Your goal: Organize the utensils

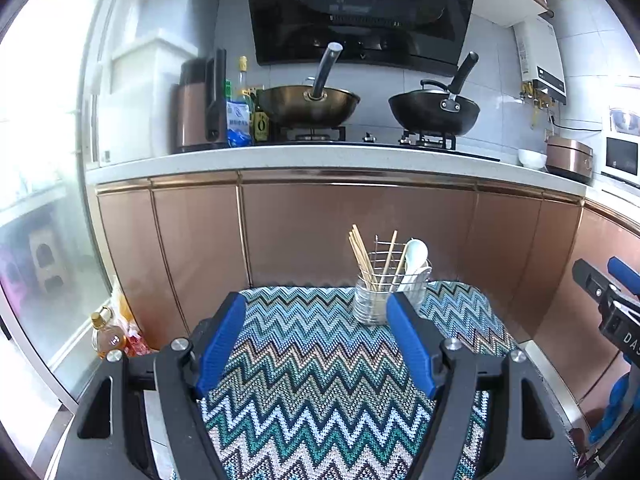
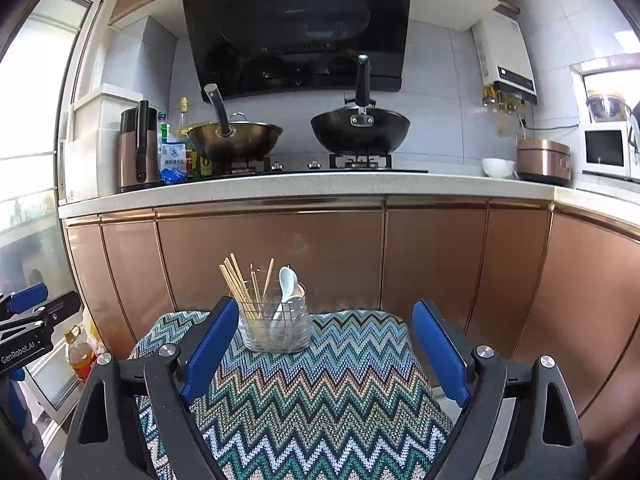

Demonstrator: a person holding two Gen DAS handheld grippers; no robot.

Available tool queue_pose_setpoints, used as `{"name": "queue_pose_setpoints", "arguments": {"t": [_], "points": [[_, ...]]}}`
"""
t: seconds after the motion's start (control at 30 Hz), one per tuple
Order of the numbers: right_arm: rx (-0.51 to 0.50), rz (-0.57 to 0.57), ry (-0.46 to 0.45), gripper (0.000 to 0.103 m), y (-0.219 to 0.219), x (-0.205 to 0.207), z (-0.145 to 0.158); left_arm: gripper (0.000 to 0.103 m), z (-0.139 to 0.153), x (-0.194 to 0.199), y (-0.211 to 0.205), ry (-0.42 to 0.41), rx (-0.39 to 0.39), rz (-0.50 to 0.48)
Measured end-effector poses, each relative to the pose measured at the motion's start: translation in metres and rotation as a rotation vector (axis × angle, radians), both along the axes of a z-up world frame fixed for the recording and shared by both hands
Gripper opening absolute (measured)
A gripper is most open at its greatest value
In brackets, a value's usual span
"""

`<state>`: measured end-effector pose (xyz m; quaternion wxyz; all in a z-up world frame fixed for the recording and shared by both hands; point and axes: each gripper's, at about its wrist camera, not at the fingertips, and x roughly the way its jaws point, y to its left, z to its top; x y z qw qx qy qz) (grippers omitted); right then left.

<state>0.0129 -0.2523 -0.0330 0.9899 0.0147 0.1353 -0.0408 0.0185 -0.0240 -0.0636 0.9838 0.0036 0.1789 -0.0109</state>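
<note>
**Grippers Open, Utensils in Holder**

Both grippers are released and carry nothing. Left gripper (image 1: 316, 344) and right gripper (image 2: 326, 350) hover above the zigzag cloth (image 2: 320, 400), jaws spread wide.

The wire utensil holder (image 2: 276, 328) stands upright at the far end of the cloth. Wooden chopsticks (image 2: 240, 284) lean in its left part; a white spoon (image 2: 287, 280) stands in its right part. No loose utensil is visible on the cloth.

Handling assessment:
- Chopsticks: likely light, stiff and thin; prone to rolling or slipping. Grip near mid-length, across the shaft.
- Spoon: appears ceramic, so probably smooth and fragile. Grip the handle, not the bowl.
- Holder: likely light; it may tip if a utensil snags the wire.
</note>
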Motion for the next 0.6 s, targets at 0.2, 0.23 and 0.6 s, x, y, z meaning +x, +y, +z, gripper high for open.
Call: {"name": "queue_pose_setpoints", "arguments": {"t": [0.2, 0.23, 0.6], "points": [[-0.026, -0.004, -0.047, 0.091, 0.005, -0.010, 0.012, 0.071, 0.008, -0.008, -0.002, -0.034, 0.020, 0.026], [-0.028, -0.005, -0.053, 0.091, 0.005, -0.011, 0.013, 0.071, 0.009, -0.010, -0.002, -0.041, 0.019, 0.029], [-0.049, -0.005, -0.093, 0.097, 0.009, -0.019, 0.024, 0.072, 0.023, -0.022, 0.004, -0.097, 0.028, 0.048]]}}
